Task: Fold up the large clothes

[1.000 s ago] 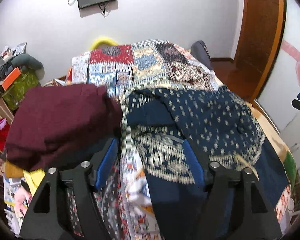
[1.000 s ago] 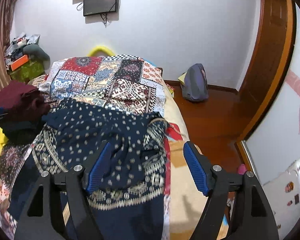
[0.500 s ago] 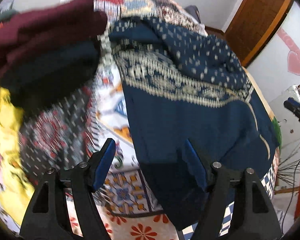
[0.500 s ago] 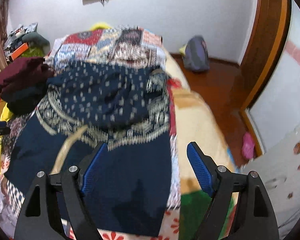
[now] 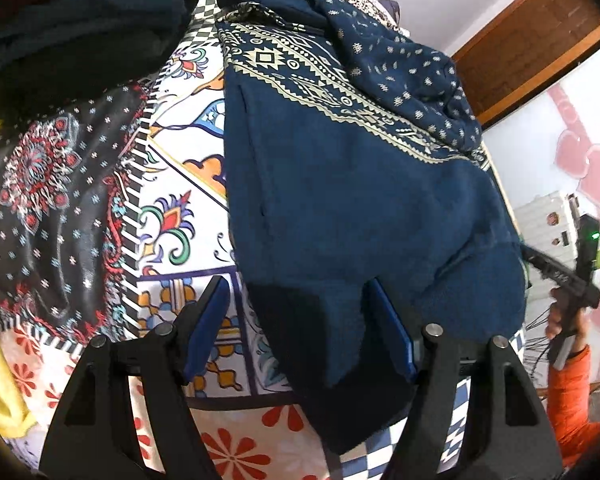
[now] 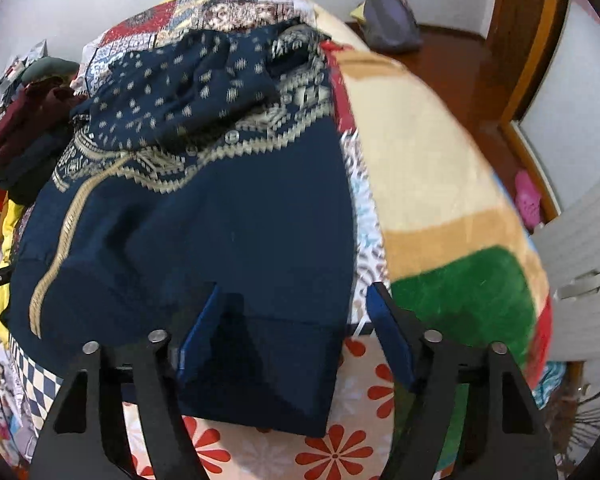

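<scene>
Garment: navy sweater (image 5: 340, 184) with a cream patterned band, spread on the patchwork bedspread (image 5: 180, 184); its long axis runs from the frame's bottom toward the top, hem nearest both claws.
Left gripper (image 5: 300, 328): jaws apart, pads not pressing; the hem's left corner lies between them, low centre of the frame.
Right gripper (image 6: 292, 332): jaws closing, the hem's right corner (image 6: 260, 380) between them, cloth not yet pinched.
Nearer hand: neither; each hangs over its own corner.
Hidden: sleeves bunched under the dotted upper part (image 6: 188, 84); whether fingertips touch cloth is unclear.
</scene>
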`<state>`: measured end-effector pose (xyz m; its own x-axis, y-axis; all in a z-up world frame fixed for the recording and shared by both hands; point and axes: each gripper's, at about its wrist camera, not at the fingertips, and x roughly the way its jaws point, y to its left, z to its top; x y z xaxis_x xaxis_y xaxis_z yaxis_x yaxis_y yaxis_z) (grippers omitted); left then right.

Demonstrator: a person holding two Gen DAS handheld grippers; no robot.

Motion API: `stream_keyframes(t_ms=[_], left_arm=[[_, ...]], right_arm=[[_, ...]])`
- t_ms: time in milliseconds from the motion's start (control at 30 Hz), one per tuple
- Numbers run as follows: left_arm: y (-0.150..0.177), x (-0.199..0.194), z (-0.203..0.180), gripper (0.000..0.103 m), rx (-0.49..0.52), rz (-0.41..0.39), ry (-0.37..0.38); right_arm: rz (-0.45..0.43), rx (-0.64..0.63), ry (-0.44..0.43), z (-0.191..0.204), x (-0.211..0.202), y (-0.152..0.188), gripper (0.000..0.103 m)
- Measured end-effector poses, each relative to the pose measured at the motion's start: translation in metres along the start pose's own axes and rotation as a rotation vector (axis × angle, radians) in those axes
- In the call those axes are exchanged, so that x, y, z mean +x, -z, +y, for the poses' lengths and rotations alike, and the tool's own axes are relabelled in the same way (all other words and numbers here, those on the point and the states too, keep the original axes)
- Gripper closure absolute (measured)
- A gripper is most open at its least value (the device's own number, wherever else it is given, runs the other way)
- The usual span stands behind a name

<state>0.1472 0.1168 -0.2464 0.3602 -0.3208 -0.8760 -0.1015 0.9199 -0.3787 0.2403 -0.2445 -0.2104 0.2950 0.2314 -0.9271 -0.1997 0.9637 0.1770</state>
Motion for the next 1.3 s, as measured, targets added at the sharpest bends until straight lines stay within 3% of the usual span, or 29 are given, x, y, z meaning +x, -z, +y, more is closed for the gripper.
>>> stream_keyframes(t_ms=[67,167,233,300,467,767,1067,1300], left_arm=[[0.003,-0.002,-0.002,0.035,0.006,-0.011,0.010],[0.005,-0.005,-0.010,0.057,0.038,-0.026,0.036],[0.004,-0.006,-0.016,0.075,0.066,-0.036,0.041],[0.001,-0.005,-0.019,0.091,0.082,-0.042,0.039],[-0.016,-0.017,-0.022,0.095,0.068,-0.092,0.060],[-0.069,-0.068,-0.042,0.096,0.095,-0.262,0.098],[-0.182,-0.078,-0.039,0.096,0.023,-0.362,0.108],[-0.271,-0.036,-0.023,0.096,-0.021,-0.373,-0.013]], right_arm=[[-0.001,0.016,-0.025,-0.002,0.004,0.002,0.045],[-0.008,0.041,-0.046,-0.005,0.009,0.000,0.052],[-0.016,0.058,-0.058,-0.007,0.010,-0.002,0.066],[-0.011,0.081,-0.089,-0.010,0.012,-0.005,0.088],[-0.042,0.084,-0.138,-0.007,0.000,-0.018,0.095],[-0.210,0.003,-0.166,0.013,-0.052,-0.074,0.096],[-0.345,-0.058,-0.130,0.031,-0.060,-0.183,0.097],[-0.353,-0.032,-0.070,0.028,-0.014,-0.267,0.097]])
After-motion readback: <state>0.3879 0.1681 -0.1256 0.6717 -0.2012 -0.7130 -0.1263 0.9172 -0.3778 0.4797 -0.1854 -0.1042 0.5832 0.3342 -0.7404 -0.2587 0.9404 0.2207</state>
